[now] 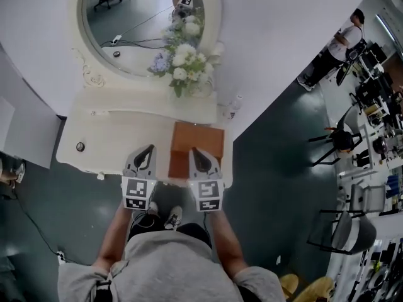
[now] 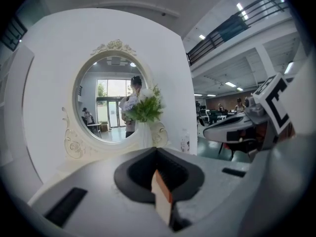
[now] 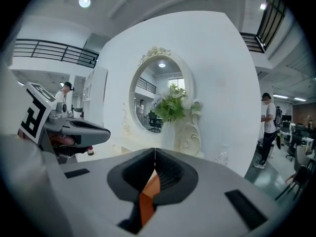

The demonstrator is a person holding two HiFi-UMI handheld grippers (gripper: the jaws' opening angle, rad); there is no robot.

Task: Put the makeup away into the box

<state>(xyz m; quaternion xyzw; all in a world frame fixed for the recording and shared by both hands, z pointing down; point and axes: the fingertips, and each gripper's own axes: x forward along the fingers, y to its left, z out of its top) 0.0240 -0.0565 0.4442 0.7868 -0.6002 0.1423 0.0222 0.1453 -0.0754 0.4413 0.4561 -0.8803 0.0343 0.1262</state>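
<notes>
Brown and rectangular, the box (image 1: pixel 196 145) is seen from above on the white dressing table (image 1: pixel 113 137), set toward the right of its top. It is placed just in front of the flowers (image 1: pixel 184 58) that are stood before the oval mirror (image 1: pixel 135 24). Its upper face is shown as one plain, unmarked surface. The left gripper (image 1: pixel 150 148) is held just beside the box's near end, and the right gripper (image 1: pixel 195 151) is pictured over it. Both pairs of jaws are pressed together, and nothing is gripped in either.
</notes>
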